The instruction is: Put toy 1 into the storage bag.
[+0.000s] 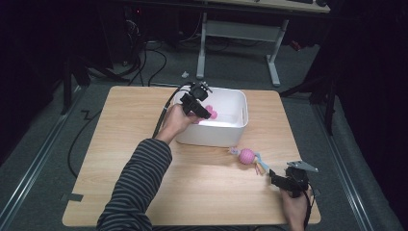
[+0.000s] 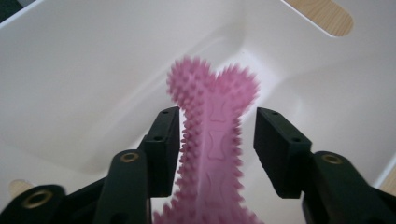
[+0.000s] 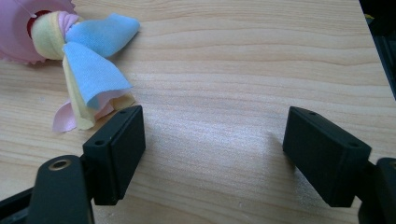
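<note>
Jaws of the left gripper (image 2: 217,128) stand apart over the white bin (image 1: 239,103), with the pink spiked bone toy (image 2: 212,140) between them; one pad seems to brush its spikes, though blur makes that unsure, and the other pad stands clear. Right gripper (image 3: 212,154) rests low near the table's (image 1: 202,192) front right corner, its jaws wide with nothing between them, beside the cloth tails of a pink ball toy (image 1: 247,156) lying on the wood just outside the bin

pink spiky bone (image 2: 211,140) blurred, lower end cut off
</note>
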Demonstrator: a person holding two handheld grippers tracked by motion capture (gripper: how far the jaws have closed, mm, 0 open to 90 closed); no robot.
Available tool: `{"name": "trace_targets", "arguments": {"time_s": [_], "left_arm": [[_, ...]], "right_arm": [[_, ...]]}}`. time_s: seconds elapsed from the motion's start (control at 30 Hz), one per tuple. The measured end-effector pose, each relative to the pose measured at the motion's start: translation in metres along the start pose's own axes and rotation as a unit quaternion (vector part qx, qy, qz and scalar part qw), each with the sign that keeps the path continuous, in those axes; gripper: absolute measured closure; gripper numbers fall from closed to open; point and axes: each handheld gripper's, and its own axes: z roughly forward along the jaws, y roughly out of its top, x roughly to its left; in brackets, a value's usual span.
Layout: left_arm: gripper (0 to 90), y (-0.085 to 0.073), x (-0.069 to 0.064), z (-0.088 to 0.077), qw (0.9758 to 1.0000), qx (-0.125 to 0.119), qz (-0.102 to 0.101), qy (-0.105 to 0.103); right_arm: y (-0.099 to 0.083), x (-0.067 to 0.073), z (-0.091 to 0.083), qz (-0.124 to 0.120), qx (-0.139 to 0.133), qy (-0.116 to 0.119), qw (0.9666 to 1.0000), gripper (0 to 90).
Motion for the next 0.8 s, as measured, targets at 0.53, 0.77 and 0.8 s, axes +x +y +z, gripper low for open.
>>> {"name": "trace_targets", "arguments": {"time_s": [0.53, 0.77, 0.8], "left_arm": [[39.4, -0.021, 0.007, -0.041, 0.9972, -0.068, -0.019, 0.026], [39.7, -0.035, 0.009, -0.064, 0.9945, -0.098, -0.024, 0.027], [39.7, -0.037, 0.009, -0.066, 0.9942, -0.101, -0.024, 0.027]], "right_arm": [[0.000, 0.000, 0.000, 0.000, 0.000, 0.000, 1.0000, 21.0], [0.000, 0.000, 0.000, 0.000, 0.000, -0.001, 1.0000, 20.9], [0.000, 0.000, 0.000, 0.001, 0.000, -0.001, 1.0000, 21.0]]}}
